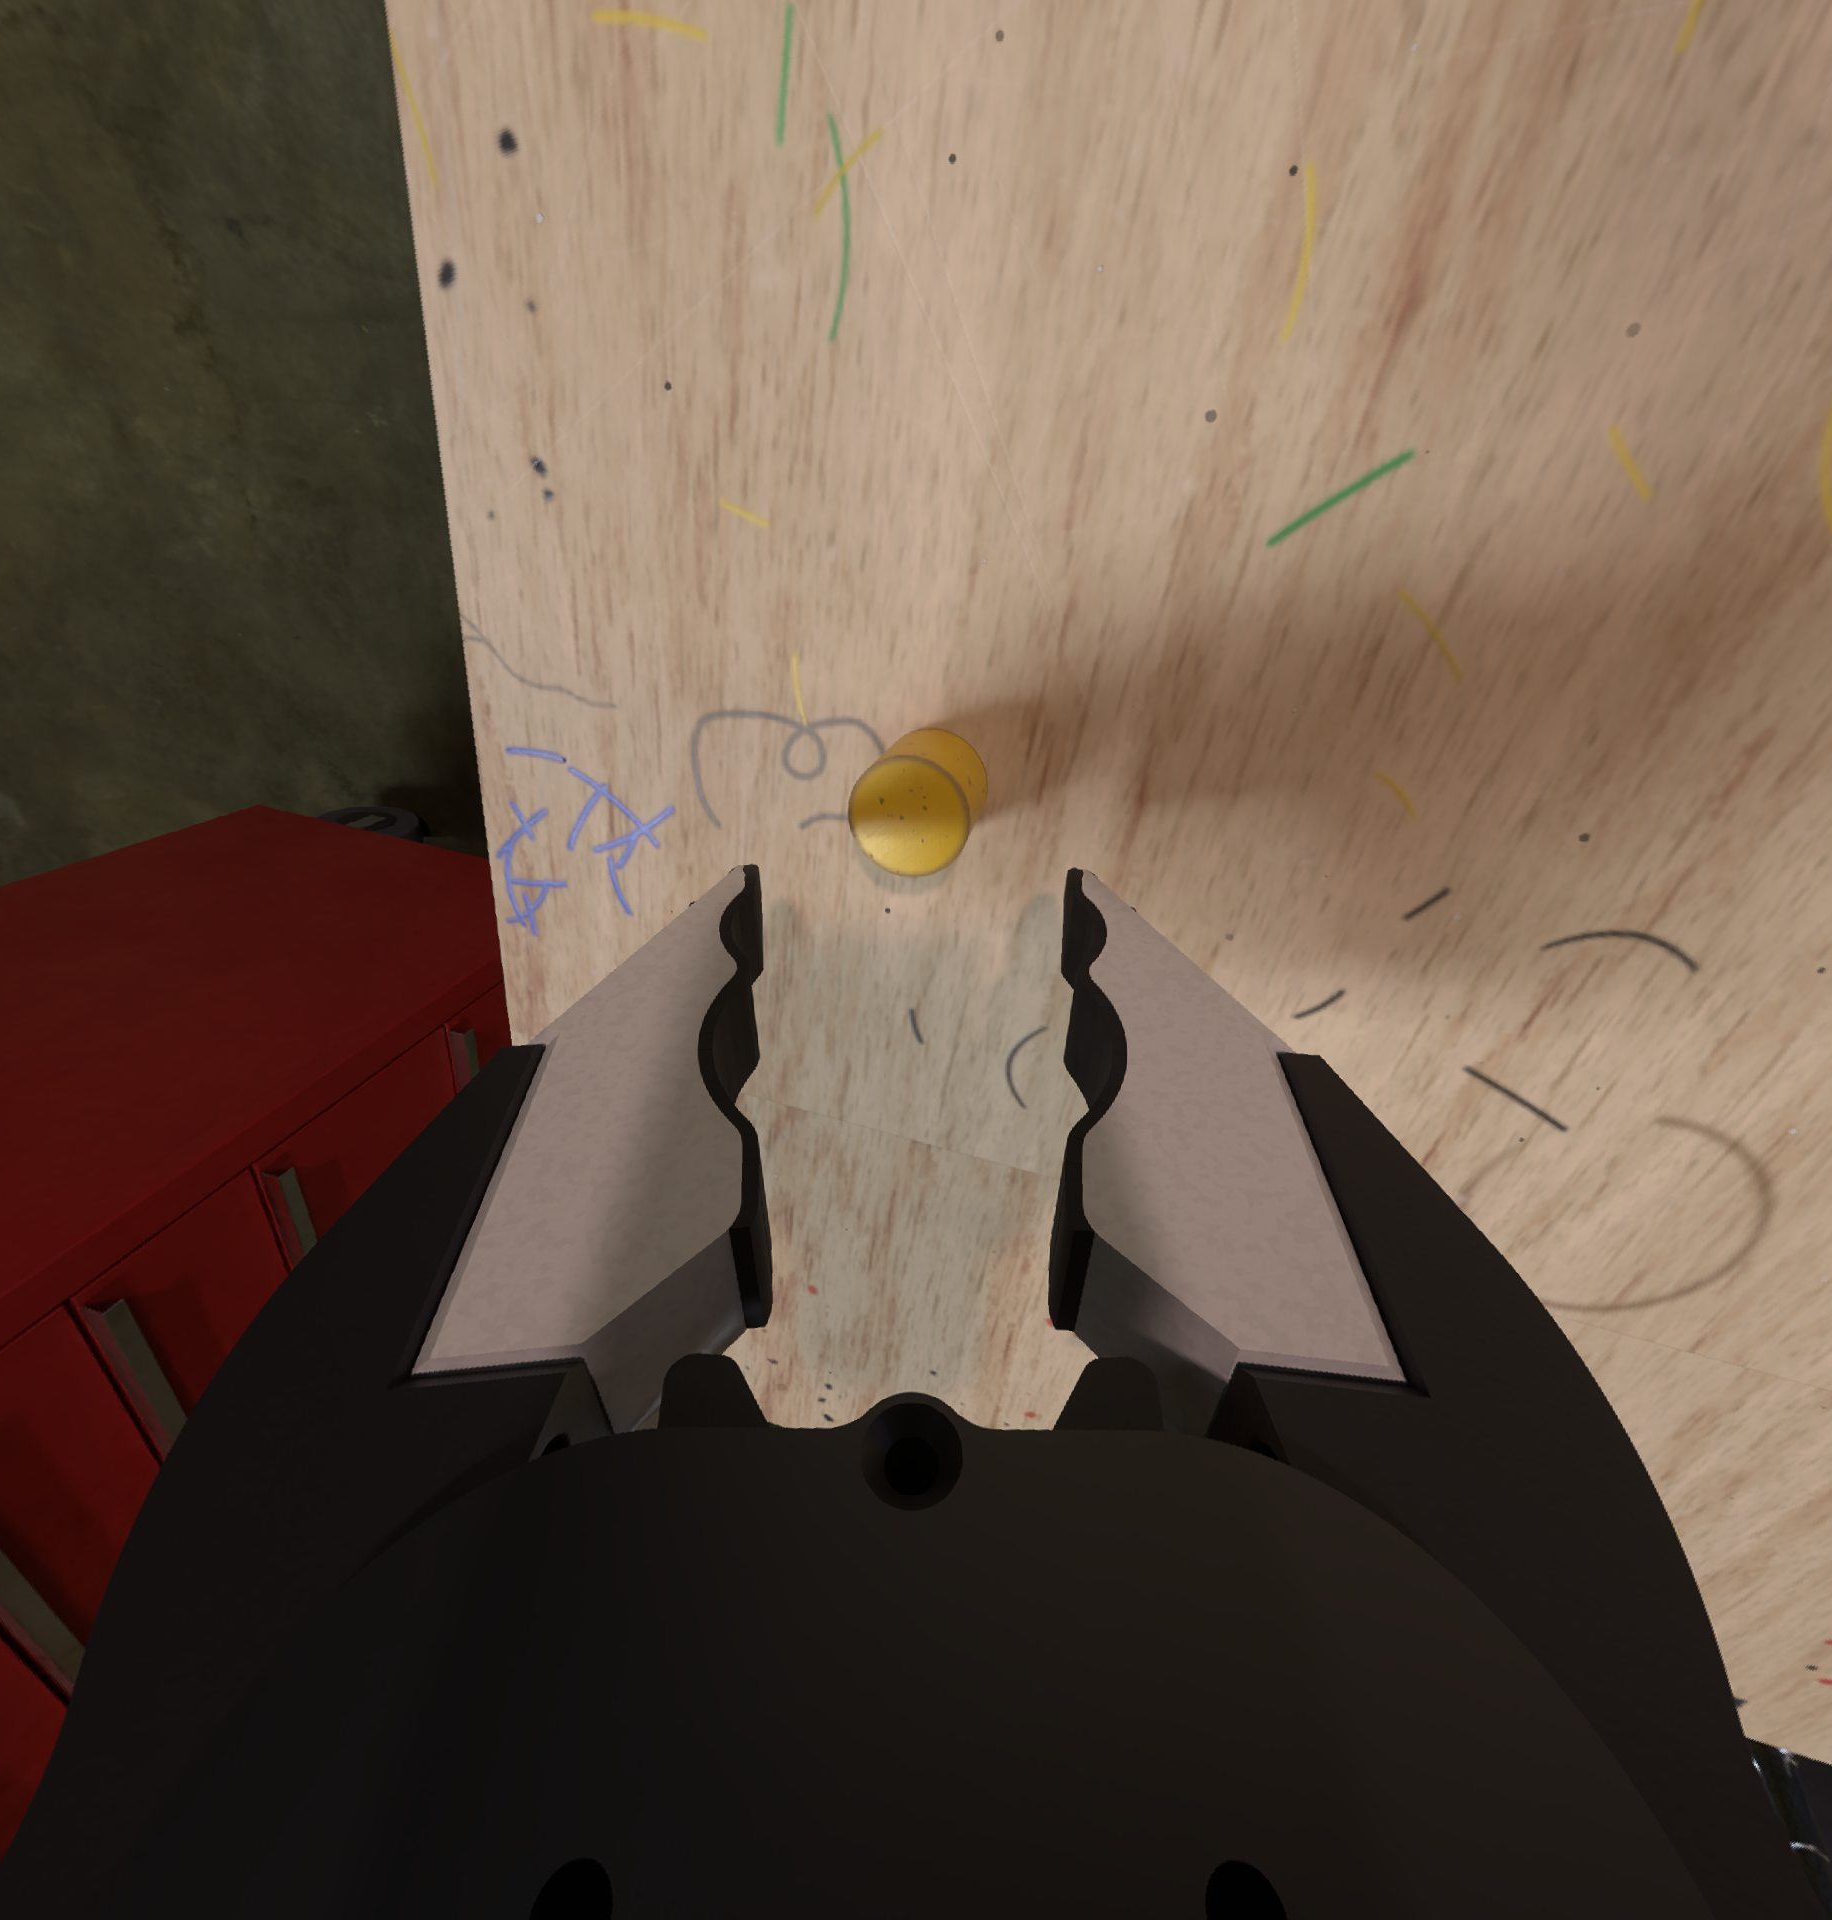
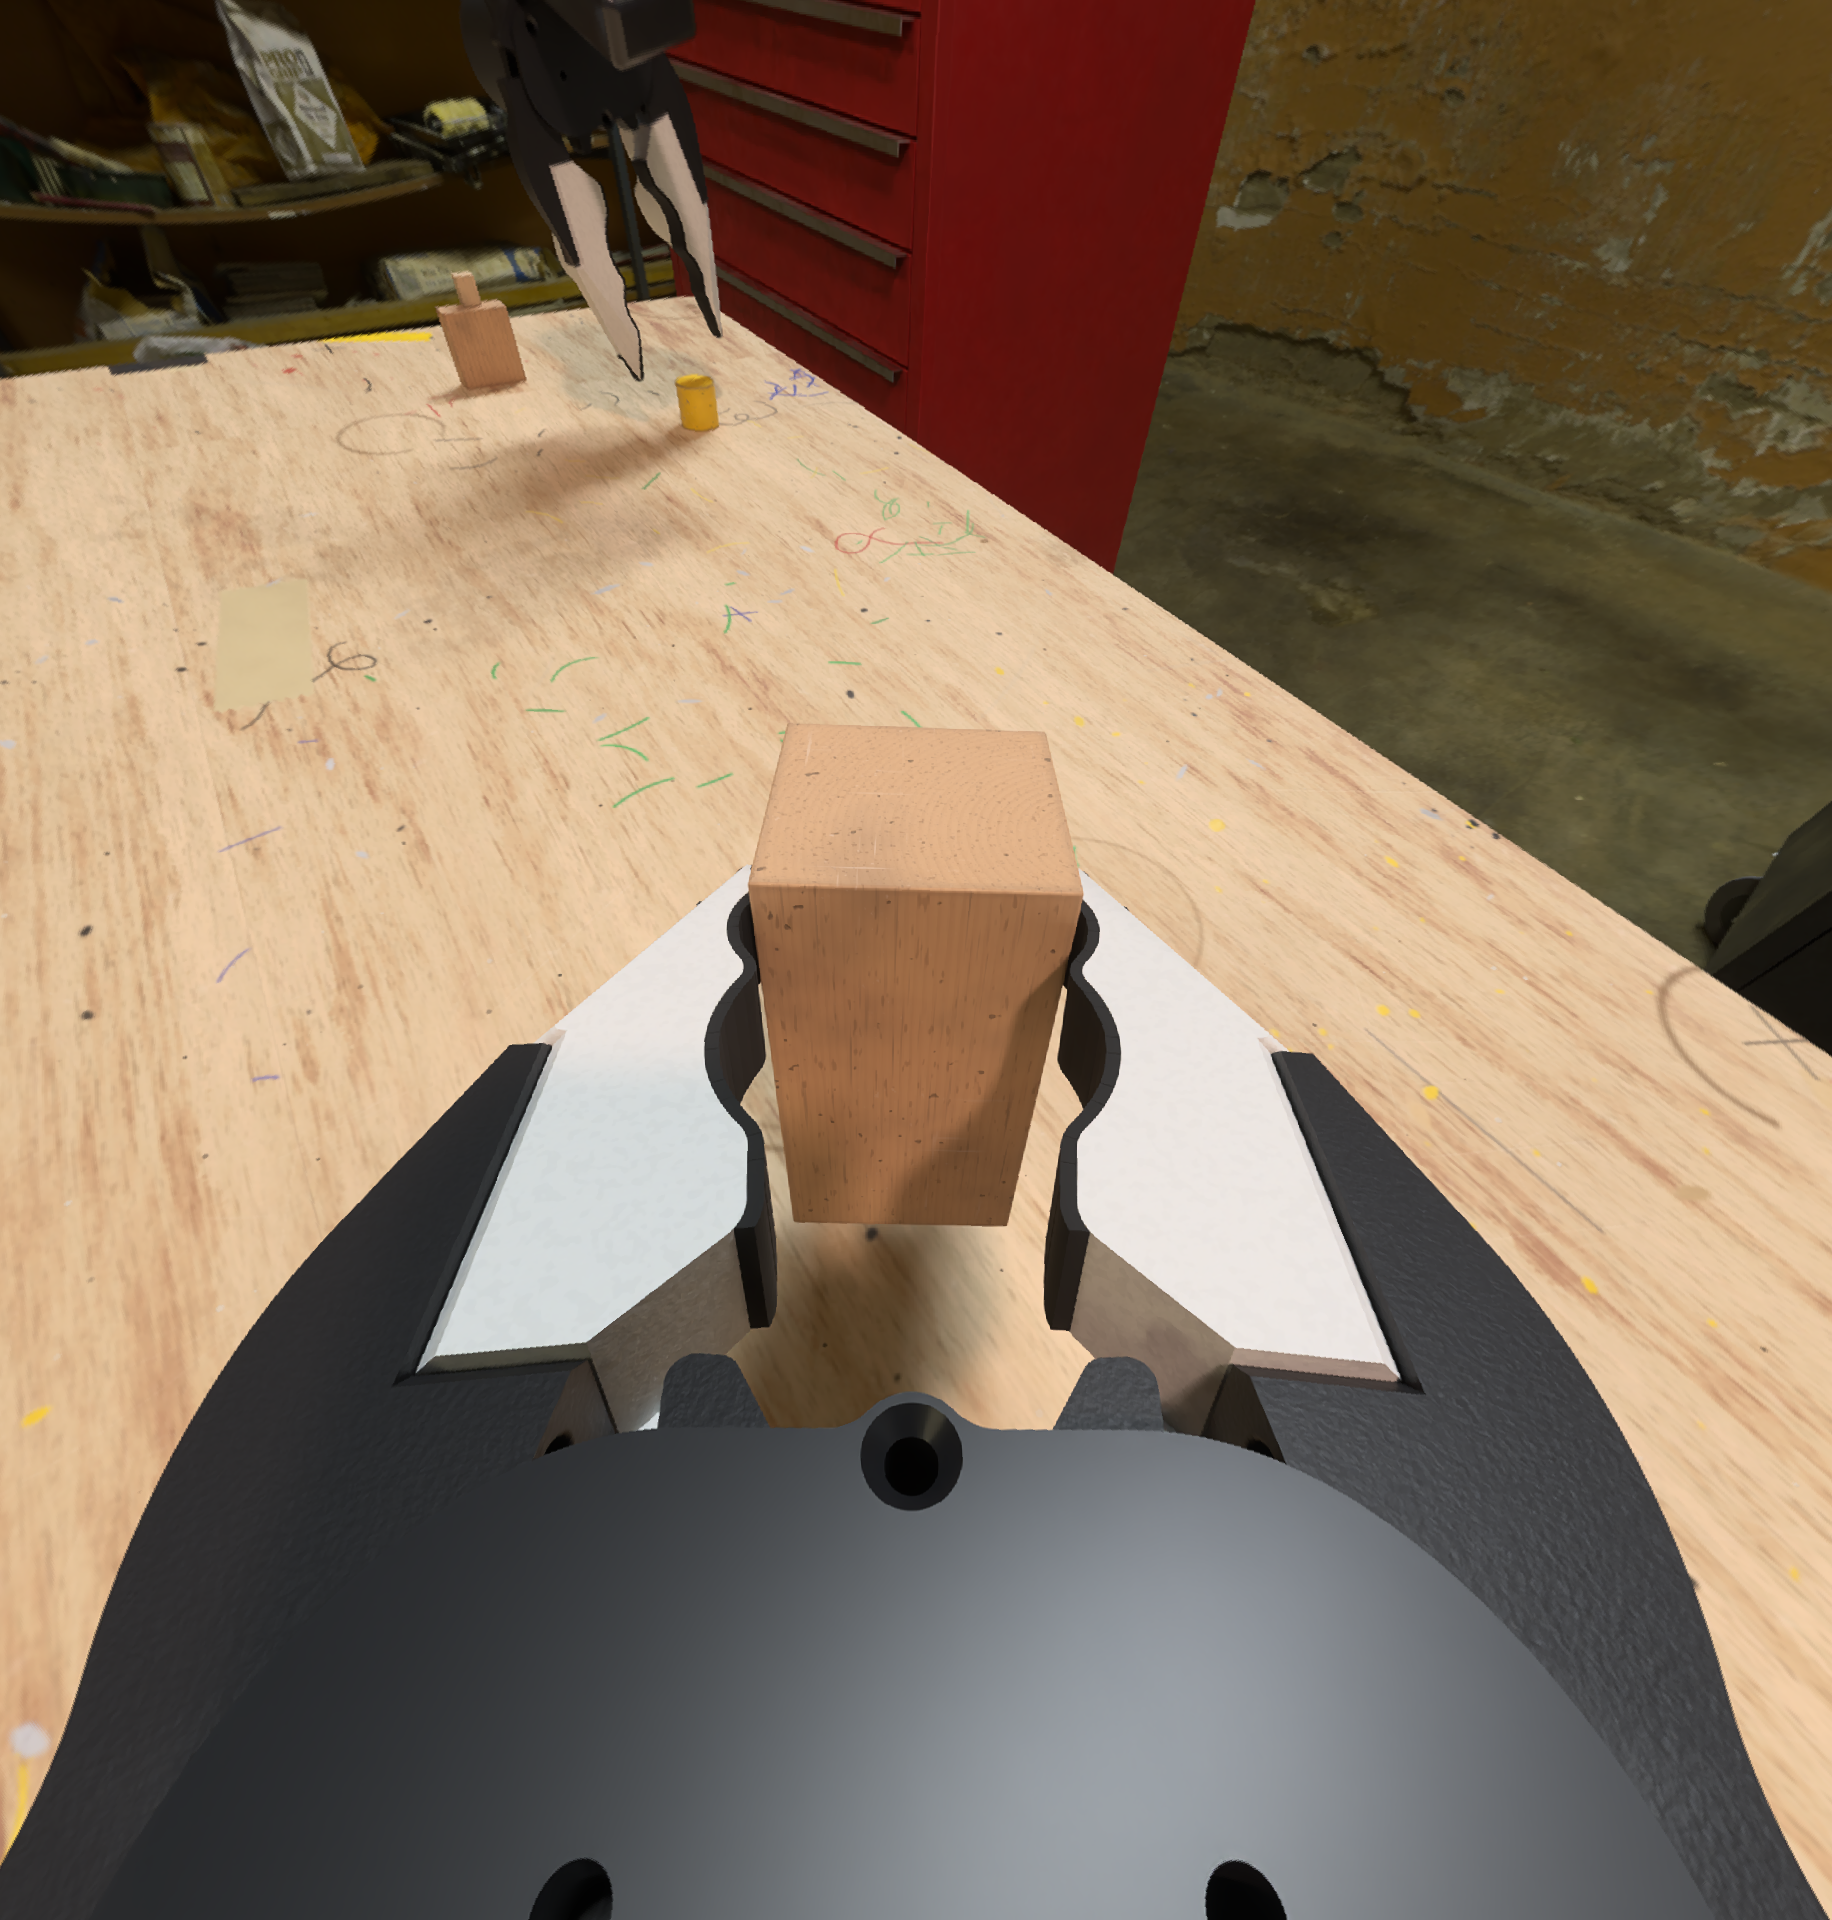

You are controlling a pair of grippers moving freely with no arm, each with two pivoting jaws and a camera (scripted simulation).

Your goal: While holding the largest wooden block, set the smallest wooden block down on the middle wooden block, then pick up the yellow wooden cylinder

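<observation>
My right gripper [image 2: 912, 914] is shut on the largest wooden block [image 2: 907, 977] and holds it upright above the table. Far off in the right wrist view, the smallest wooden block [image 2: 465, 289] stands on the middle wooden block [image 2: 482, 343]. The yellow wooden cylinder [image 2: 696, 401] stands upright to their right. My left gripper [image 2: 673, 348] hangs open above the table, just left of the cylinder. In the left wrist view, the left gripper [image 1: 910, 883] is open and empty, looking down, with the cylinder [image 1: 914, 810] just beyond its fingertips.
The plywood table [image 2: 372, 831] bears pen scribbles and paint specks. A red drawer cabinet [image 2: 943, 208] stands past the table's far edge, near the cylinder; it also shows in the left wrist view [image 1: 164, 1091]. Cluttered shelves [image 2: 216, 187] are behind the blocks.
</observation>
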